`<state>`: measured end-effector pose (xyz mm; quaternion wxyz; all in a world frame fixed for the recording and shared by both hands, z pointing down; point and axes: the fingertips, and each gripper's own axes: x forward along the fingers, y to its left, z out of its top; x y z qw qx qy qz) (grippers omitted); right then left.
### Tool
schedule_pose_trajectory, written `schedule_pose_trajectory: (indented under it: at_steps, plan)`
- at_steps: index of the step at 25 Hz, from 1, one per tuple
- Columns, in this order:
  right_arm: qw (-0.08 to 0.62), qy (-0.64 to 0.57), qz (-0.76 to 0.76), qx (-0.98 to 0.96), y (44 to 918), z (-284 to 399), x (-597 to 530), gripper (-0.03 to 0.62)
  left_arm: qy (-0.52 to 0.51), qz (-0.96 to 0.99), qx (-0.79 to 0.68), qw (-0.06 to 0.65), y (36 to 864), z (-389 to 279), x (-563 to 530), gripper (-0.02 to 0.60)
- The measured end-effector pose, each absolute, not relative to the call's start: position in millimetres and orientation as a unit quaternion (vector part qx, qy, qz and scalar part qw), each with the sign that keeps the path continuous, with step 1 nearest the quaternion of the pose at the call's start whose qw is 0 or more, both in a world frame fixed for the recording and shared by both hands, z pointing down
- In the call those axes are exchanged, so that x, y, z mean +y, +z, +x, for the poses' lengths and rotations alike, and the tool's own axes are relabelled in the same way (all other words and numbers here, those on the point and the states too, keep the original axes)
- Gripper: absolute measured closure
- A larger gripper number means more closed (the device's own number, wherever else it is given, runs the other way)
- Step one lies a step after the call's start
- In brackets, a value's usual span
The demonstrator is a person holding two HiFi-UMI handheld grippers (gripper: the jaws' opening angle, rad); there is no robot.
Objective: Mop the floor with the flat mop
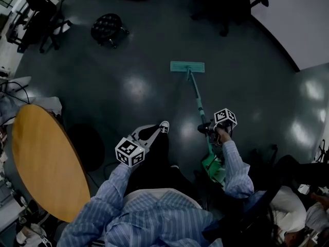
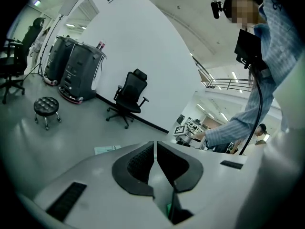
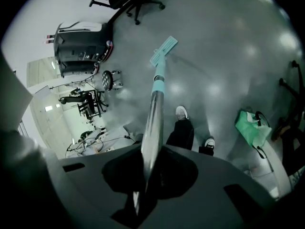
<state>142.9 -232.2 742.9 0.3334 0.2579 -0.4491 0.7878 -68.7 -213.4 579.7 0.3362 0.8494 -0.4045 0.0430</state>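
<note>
Between right gripper (image 3: 144, 173) jaws, mop handle (image 3: 156, 104)

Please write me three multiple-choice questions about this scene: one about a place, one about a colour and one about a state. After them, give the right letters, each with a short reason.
1. Where does the mop head lie?
A) in a bucket
B) on a shelf
C) flat on the floor, ahead of the person

2. What colour is the mop head?
A) teal
B) red
C) yellow

3. What is the state of the right gripper?
A) open and empty
B) shut on the mop handle
C) shut on a cloth

Answers:
1 C, as the head view shows it on the grey floor.
2 A, as it looks teal in both views.
3 B, as the handle runs between its jaws.
</note>
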Motion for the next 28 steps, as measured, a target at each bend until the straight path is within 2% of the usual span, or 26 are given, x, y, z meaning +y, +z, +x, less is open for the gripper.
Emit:
schedule_pose_trajectory:
  at_steps: [9,18,28]
  plan:
    - [0.338,0.765,0.281,-0.471,776,88,-412,0.534,0.021,0.830,-0.428,0.356,597,-103,-285,0.555]
    - [0.334,0.751,0.303,-0.483,805,39,-546,0.536,0.043,0.802,-0.448,0.394,643,-141,-287,0.555]
    - [0.301,0.752,0.328,-0.487,819,7,-613,0.536,0.043,0.766,-0.486,0.418,663,-176,-274,0.556]
